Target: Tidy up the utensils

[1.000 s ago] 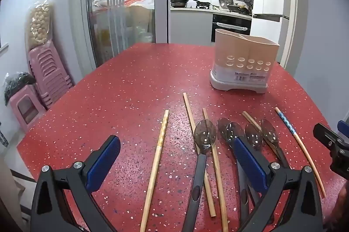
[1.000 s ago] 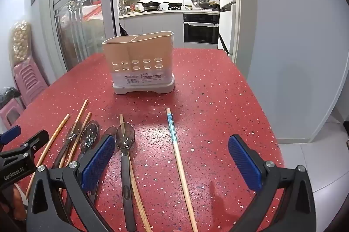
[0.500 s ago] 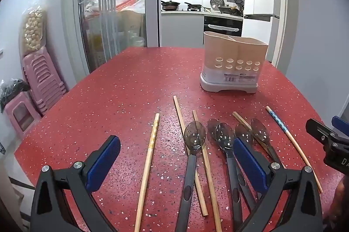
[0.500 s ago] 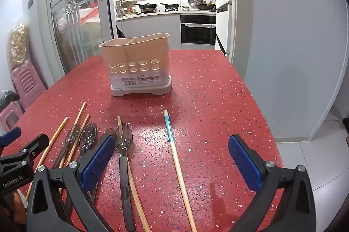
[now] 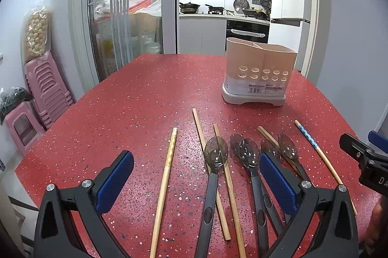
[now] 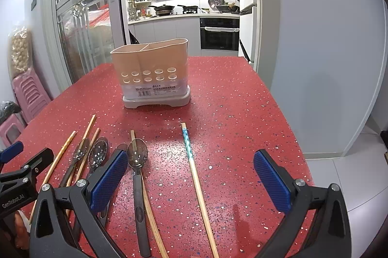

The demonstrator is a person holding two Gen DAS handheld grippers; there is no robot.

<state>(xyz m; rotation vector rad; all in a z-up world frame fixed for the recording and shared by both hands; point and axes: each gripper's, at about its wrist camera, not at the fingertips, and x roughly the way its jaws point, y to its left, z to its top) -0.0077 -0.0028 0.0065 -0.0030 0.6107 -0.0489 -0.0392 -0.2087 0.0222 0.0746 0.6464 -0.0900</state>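
Both grippers have backed off, jaws released; utensil holder (image 6: 152,78) looks empty

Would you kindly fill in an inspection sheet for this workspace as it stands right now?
Surface: red speckled table, dry, no spills seen.
Job's things: beige utensil holder upright, nothing visible inside; five dark spoons and six chopsticks lying flat, some crossing; blue-patterned chopstick lies apart.
Clutter: nothing seen on the table.
Grippers: left gripper and right gripper both hold nothing, jaws open, above the utensils.
Cables: nothing seen.
Surroundings: pink stools stacked by the wall, glass sliding door, kitchen beyond.
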